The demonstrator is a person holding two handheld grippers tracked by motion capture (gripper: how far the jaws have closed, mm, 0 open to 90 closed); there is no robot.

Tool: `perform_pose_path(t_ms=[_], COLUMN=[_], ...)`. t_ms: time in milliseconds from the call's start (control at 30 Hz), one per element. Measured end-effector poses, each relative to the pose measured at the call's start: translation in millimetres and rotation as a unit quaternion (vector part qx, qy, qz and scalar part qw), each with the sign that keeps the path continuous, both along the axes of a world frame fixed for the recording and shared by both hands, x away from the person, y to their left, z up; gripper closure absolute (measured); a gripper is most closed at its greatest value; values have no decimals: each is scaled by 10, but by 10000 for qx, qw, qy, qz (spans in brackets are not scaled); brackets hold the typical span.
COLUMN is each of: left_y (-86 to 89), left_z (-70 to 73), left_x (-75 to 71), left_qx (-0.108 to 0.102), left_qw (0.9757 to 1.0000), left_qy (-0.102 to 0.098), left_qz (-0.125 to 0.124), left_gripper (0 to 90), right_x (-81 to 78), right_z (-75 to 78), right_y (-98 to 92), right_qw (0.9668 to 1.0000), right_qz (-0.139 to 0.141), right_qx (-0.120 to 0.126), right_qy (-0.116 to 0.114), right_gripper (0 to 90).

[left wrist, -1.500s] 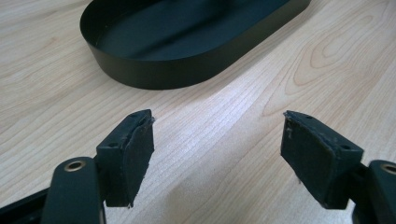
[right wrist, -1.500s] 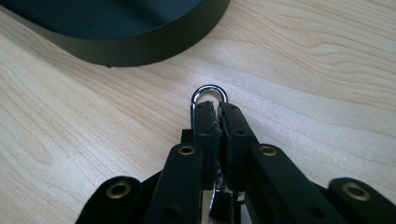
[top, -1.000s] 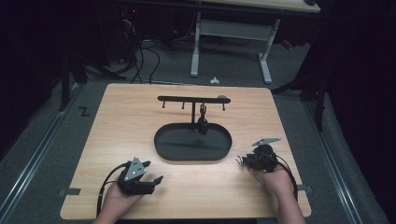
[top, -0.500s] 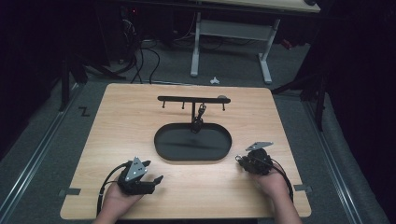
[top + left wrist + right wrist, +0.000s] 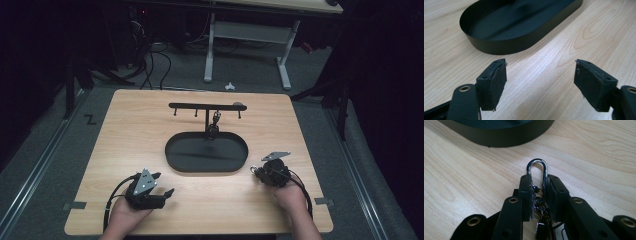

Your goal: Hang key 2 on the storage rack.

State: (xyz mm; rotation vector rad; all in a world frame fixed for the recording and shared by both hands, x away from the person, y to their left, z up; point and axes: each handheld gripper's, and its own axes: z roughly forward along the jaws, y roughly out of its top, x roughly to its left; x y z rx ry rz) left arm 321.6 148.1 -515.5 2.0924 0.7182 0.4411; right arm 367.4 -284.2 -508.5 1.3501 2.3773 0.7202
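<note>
Gripping carabiner point(image 5: 537, 171) beside tray rim point(image 5: 499, 141)

Pretty sure I'm in some kind of lab or test room here. I'm at a plain wooden table point(image 5: 150, 130) on grey carpet point(image 5: 40, 165), with tape marks point(image 5: 90, 119) stuck to the floor, loose cables point(image 5: 150, 65) trailing behind, and a height-adjustable desk frame point(image 5: 247, 45) farther back. The rest is dark, nothing homey about it.
</note>
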Motion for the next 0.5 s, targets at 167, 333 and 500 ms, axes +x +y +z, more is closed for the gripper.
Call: perform_pose_path(t_ms=[167,333,500], left_y=[-9,-16,-21], left_z=[-8,-11,-19], left_x=[-3,0,6], left_qx=[22,45,68], left_qw=[10000,10000,10000], left_qy=[2,12,14], left_qz=[-22,-38,-40], left_gripper=[268,268,269], right_x=[-4,2,-2], right_z=[54,23,27], right_y=[-31,-34,-22], right_qw=[9998,9999,9994], right_qz=[-86,-68,-174], right_qx=[125,120,280], right_qy=[-152,-53,-71], right_gripper=[871,864,751])
